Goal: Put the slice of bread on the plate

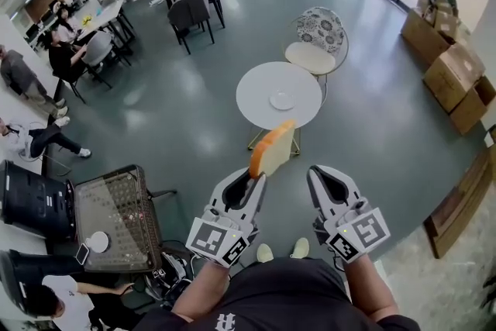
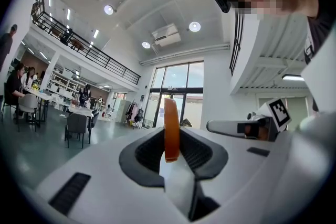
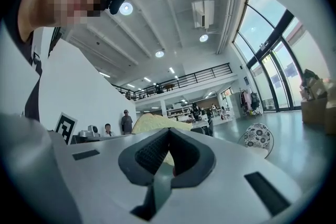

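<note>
- left gripper [image 1: 256, 181] is clamped on the slice of bread [image 1: 273, 150], held edge-up in the air, so pickup's done imo
- right gripper [image 1: 318, 174]: jaws together, nothing in 'em
- plate [image 1: 282, 100] sits empty on the round table [image 1: 256, 85], well apart from the bread
- left to do: carry it over, lower it, let go
</note>
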Demonstrator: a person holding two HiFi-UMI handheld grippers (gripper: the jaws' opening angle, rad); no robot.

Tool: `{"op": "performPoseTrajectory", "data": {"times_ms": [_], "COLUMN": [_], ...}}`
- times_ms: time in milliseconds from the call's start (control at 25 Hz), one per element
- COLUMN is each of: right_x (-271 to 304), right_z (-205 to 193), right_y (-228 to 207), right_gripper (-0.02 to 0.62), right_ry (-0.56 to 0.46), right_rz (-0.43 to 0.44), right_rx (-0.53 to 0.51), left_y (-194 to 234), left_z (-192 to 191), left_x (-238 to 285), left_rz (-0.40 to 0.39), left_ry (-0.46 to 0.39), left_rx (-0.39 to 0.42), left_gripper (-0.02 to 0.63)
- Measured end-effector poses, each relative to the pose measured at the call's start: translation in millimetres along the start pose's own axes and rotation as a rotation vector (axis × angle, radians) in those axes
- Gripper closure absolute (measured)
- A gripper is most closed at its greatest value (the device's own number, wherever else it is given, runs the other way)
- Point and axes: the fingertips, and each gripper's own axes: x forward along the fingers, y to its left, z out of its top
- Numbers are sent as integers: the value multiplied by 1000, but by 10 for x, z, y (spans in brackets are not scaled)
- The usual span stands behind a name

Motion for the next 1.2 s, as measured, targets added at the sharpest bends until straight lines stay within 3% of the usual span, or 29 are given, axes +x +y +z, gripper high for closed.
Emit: {"op": "performPoseTrajectory", "data": {"times_ms": [680, 1200], "right_x": [323, 574], "right_z": [-121, -133], "right_y": [295, -272], "right_gripper": [594, 594], "right_ry": [-4, -14], "right_rz": [-49, -38], "right_rx": [-6, 17], "left_y": [418, 550], "left_z": [-26, -190], "left_x": [-203, 363], "left_rz": [-40, -34], "left_ry": [8, 46], "left_rx": [-17, -7], "left_gripper": [514, 514]}}
